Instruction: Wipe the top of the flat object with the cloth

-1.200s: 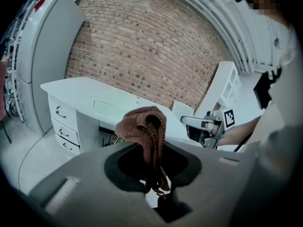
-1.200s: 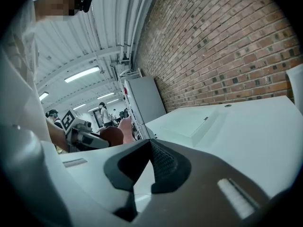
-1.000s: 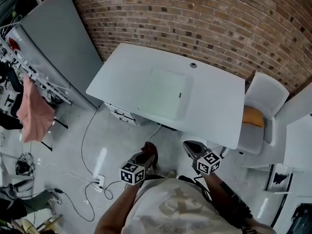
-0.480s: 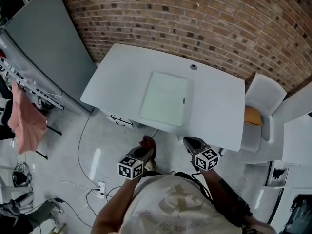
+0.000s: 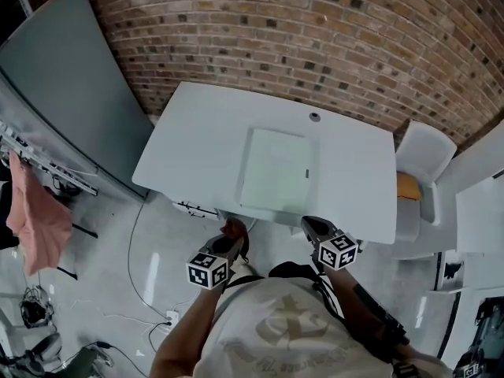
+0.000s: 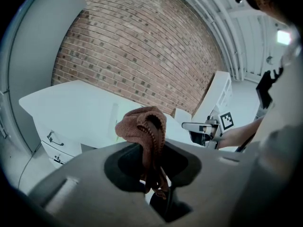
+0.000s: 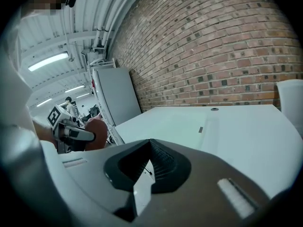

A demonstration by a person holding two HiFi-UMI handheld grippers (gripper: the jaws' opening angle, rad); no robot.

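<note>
The person stands just short of the tabletop's [image 5: 197,132] front edge, with both tools held over the floor rather than over the work. The left gripper [image 5: 234,239] is clamped on the cloth [image 6: 142,124], a reddish-brown knit rag. It is pinched low through the jaws, and a bunched lump rises above them. The right gripper [image 7: 150,162] has its jaws closed together with nothing between them.

The flat object [image 5: 276,176], a pale greenish sheet, lies flat on the tabletop towards the middle. Its near side is close to the front edge, and it lies well apart from the small round fitting [image 5: 315,117] at the back edge. Nothing touches it yet, so I'd say the wipe hasn't begun.

Here is what could go wrong, as I see it. Only a fold of the rag is pinched, so a firm rubbing stroke could drag it out of the jaws or leave the hard jaw tips scraping the sheet instead of the fabric. The sheet looks light and the tabletop smooth. If the right tool doesn't pin it, a stroke towards the person could slide it over the front edge. A stroke that is too shallow would miss the far corners.
</note>
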